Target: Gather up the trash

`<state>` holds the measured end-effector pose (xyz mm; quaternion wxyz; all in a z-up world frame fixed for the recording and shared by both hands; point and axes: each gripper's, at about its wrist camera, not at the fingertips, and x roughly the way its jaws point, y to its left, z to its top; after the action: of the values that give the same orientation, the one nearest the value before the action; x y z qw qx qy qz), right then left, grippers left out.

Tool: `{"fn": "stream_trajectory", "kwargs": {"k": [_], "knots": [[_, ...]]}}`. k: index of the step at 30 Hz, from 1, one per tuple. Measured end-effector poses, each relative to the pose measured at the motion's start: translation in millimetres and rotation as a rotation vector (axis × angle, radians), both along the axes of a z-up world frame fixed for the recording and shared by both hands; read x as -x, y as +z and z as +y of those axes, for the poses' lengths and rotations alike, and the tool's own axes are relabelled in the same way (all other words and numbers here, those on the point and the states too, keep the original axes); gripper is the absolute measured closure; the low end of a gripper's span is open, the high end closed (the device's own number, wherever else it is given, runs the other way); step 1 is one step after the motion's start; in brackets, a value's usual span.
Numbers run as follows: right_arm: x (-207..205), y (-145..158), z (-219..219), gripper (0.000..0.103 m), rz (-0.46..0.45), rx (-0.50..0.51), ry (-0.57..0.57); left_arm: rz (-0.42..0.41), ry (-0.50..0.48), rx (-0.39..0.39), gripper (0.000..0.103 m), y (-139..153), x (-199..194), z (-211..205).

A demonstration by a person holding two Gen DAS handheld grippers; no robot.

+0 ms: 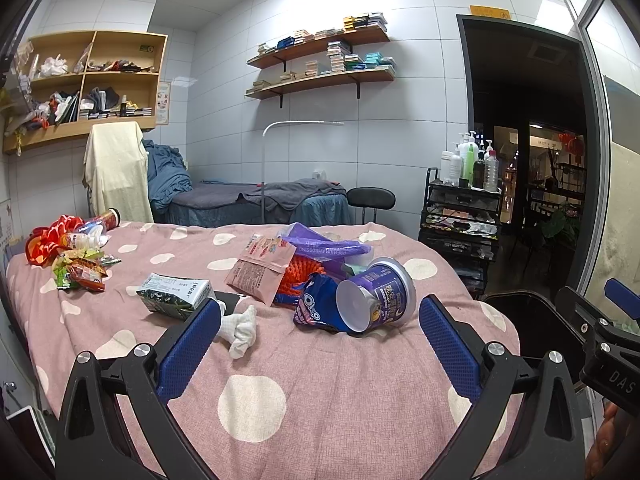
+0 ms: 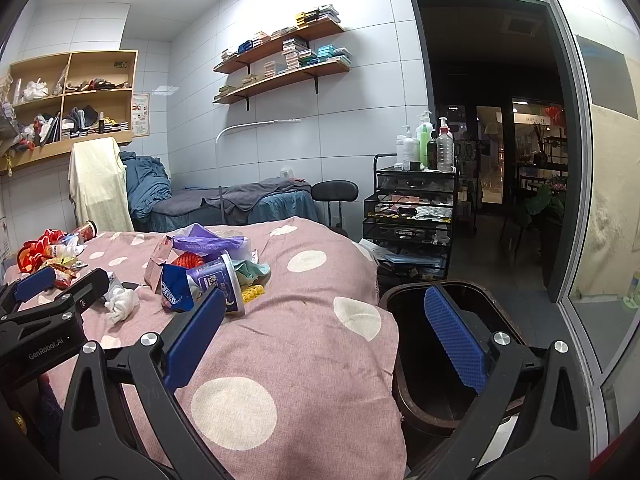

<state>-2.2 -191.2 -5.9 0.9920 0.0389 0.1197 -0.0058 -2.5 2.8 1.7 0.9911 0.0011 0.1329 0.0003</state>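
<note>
Trash lies scattered on a pink polka-dot bed [image 1: 256, 400]. A purple cup [image 1: 378, 294] lies on its side against a blue Oreo wrapper [image 1: 316, 306], with a pink pouch [image 1: 260, 270], a green carton [image 1: 174, 294] and a crumpled white tissue [image 1: 240, 330] close by. My left gripper [image 1: 320, 348] hangs open over the bed's near part, nothing between its fingers. In the right wrist view the same cup [image 2: 220, 280] and Oreo wrapper [image 2: 174, 286] sit left of centre. My right gripper [image 2: 326, 336] is open and empty, straddling the bed's edge and a dark bin [image 2: 436, 356].
Snack wrappers and a bottle [image 1: 80, 256] pile up at the bed's far left. A black cart [image 2: 412, 216] carrying bottles stands beyond the bin, beside an open doorway. A second bed [image 1: 256, 202], a stool and wall shelves fill the back. A glass wall runs along the right.
</note>
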Motion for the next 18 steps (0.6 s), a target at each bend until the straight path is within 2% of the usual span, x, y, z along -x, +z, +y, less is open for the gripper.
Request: {"fn": "stream_trajectory", "kwargs": {"k": [18], "knots": [[-0.7, 0.6, -0.9, 0.004, 0.0, -0.005, -0.002, 0.002, 0.001, 0.002, 0.005, -0.1, -0.2, -0.3]]}}
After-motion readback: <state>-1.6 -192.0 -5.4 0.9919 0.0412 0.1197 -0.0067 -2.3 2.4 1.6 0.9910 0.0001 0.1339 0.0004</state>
